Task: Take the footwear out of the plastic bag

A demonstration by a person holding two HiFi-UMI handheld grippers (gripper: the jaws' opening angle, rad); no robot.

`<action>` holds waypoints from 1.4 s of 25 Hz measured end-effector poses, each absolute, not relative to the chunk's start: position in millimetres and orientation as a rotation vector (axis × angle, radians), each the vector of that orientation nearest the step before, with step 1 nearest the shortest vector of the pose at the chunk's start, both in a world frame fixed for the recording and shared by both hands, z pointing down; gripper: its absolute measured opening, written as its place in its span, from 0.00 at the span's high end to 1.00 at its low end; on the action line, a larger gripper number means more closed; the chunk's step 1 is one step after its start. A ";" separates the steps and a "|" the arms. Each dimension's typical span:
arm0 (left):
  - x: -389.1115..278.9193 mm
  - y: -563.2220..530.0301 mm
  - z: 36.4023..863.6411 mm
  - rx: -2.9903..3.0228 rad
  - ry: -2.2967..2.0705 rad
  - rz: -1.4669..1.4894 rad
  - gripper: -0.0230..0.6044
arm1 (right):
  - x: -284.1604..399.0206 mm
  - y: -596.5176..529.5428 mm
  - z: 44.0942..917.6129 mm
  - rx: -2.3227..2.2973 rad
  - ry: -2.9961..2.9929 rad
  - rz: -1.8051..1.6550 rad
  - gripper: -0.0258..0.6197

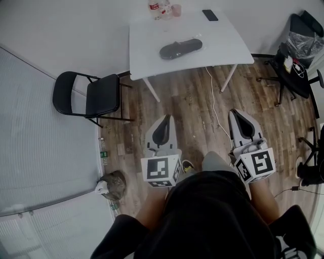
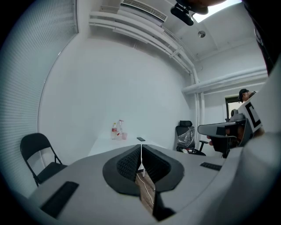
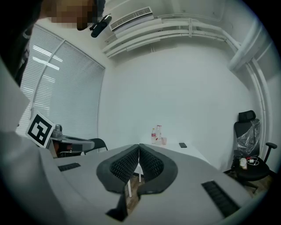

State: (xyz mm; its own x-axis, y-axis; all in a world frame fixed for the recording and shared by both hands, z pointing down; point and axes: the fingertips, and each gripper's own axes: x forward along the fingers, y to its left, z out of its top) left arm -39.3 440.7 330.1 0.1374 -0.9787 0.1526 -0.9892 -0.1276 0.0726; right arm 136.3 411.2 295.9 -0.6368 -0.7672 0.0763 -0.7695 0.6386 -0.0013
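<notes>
Head view: approach step. Footwear (image 1: 180, 48) lying seemingly bagged on desk (image 1: 147, 38), well apart from left gripper (image 1: 166, 118) and right gripper (image 1: 236, 112), both with jaws pressed together, empty. Next: reach desk, spread jaws, pin bag (image 1: 196, 44).

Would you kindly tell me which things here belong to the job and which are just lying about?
For the job: footwear on the table; left tongs and right tongs, both shut.
Lying about: bottles; cup; phone; folding chair; office chair; cable.
</notes>
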 end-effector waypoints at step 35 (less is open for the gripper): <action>-48.8 276.1 342.8 2.209 -1.983 0.177 0.92 | 130.2 227.8 326.0 1.219 -2.826 0.139 0.93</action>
State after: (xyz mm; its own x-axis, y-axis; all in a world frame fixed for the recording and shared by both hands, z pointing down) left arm -48.8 276.1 342.8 0.1098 -0.9739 0.1989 -0.9937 -0.1028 0.0450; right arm 130.2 227.8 326.0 -0.6852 -0.7226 0.0917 -0.7281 0.6830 -0.0585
